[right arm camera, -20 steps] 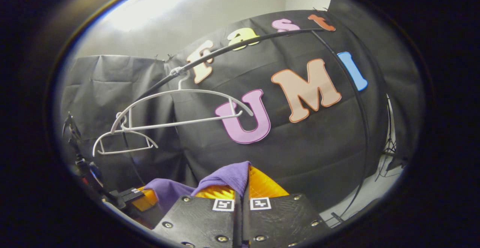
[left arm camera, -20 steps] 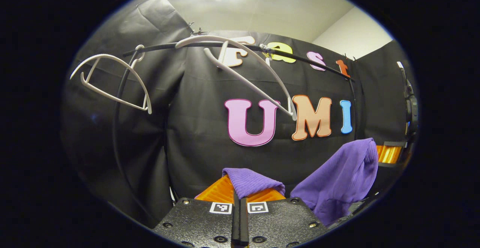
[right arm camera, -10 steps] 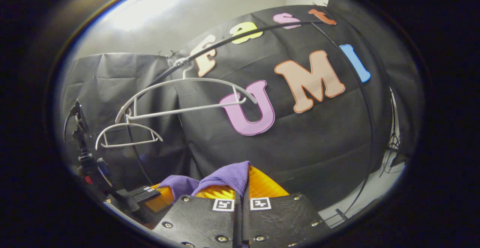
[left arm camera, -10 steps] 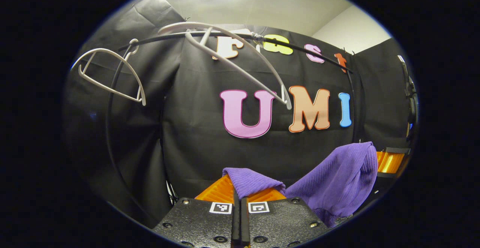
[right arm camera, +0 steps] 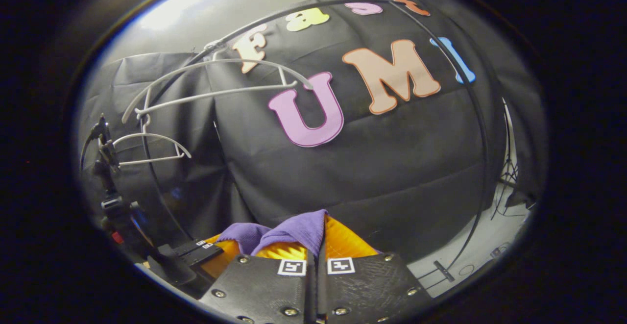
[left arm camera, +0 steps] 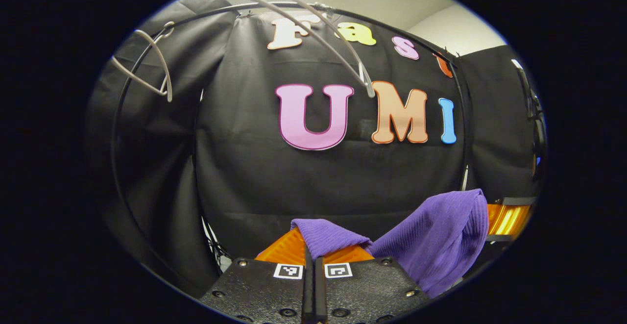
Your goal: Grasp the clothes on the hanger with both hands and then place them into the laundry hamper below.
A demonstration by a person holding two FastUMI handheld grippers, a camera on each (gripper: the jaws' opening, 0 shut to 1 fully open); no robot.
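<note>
Both the left gripper [left arm camera: 314,260] and the right gripper [right arm camera: 316,258] pointed at the far wall, each closed tight on the one purple garment [left arm camera: 436,236], below two white hangers [right arm camera: 215,86]

Purple ribbed garment [left arm camera: 441,236] is held off and below the bare white hanger [left arm camera: 313,25], draped in folds, one edge pinched flat [right arm camera: 299,231]; hamper cannot be located.
</note>
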